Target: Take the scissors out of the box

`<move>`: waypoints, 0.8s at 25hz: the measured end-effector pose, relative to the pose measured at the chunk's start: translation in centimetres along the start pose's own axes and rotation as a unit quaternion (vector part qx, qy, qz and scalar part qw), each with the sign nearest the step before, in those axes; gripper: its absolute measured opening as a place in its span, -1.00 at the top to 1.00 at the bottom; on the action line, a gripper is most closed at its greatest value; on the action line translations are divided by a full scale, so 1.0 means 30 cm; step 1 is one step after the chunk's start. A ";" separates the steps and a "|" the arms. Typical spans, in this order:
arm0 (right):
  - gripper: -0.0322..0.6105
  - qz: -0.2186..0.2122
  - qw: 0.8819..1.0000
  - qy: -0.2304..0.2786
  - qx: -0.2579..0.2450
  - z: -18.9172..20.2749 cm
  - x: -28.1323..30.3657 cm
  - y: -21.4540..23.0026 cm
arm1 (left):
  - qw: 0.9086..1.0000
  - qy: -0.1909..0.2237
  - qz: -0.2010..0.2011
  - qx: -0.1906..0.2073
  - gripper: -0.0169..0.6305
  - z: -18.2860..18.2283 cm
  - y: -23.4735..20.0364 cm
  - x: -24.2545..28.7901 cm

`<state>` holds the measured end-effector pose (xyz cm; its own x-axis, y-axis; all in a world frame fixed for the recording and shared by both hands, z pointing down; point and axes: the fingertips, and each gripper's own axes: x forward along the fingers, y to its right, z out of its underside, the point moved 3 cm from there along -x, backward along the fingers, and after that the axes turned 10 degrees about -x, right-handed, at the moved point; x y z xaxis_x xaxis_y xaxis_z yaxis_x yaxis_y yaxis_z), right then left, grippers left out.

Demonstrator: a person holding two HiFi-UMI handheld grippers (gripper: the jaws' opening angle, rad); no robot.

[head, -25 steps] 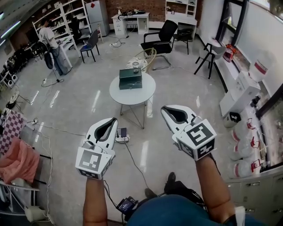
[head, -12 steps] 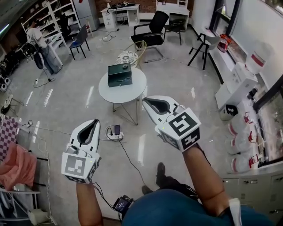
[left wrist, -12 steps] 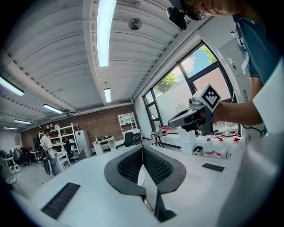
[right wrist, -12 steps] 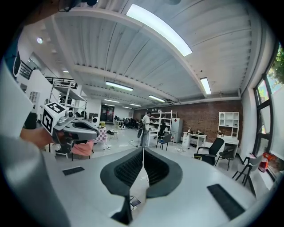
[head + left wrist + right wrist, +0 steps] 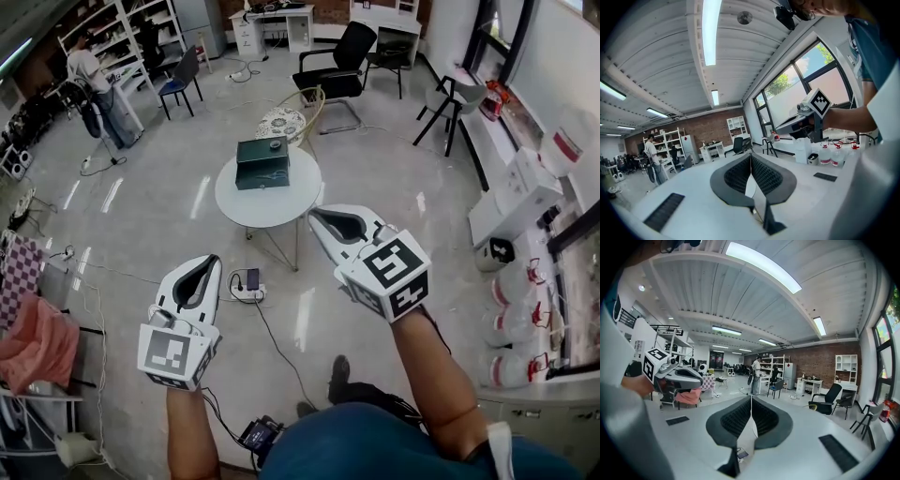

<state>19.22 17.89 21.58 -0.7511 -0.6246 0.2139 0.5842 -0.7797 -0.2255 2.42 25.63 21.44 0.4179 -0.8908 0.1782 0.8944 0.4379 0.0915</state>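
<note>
A dark green box [image 5: 262, 162] stands closed on a small round white table [image 5: 272, 202] some way ahead of me. No scissors show. Both grippers hang in the air over the floor, short of the table and touching nothing. My left gripper [image 5: 208, 261] is at lower left, its jaws together with nothing between them [image 5: 751, 157]. Further right and closer to the table, my right gripper [image 5: 321, 215] also has its jaws together and empty [image 5: 751, 399]. Each gripper shows in the other's view.
A power strip [image 5: 246, 284] and cables lie on the floor between me and the table. A wicker chair [image 5: 291, 120] and a black office chair [image 5: 339, 66] stand behind it. Water bottles [image 5: 511, 281] line the right wall. A person [image 5: 94, 80] stands by shelves.
Both grippers have shifted left and a little lower in the head view, staying shut. The table and box look slightly nearer than before.
</note>
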 end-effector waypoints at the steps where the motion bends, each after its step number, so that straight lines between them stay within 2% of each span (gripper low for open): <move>1: 0.78 -0.003 1.000 0.001 0.000 0.002 0.013 0.015 | 1.000 -0.001 -0.003 -0.001 0.89 -0.001 -0.006 0.016; 11: 0.78 -0.033 0.999 0.016 0.007 0.041 0.119 0.182 | 0.999 -0.016 -0.029 0.005 0.89 -0.026 -0.032 0.192; 20: 0.78 -0.039 0.999 0.020 0.020 0.103 0.129 0.317 | 0.999 -0.027 -0.028 0.019 0.89 -0.059 0.008 0.334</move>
<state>22.80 7.92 23.20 -0.8054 -0.5611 0.1911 0.5356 -0.8270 -0.1708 7.12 16.59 21.52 0.3577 -0.9067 0.2237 0.9088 0.3931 0.1402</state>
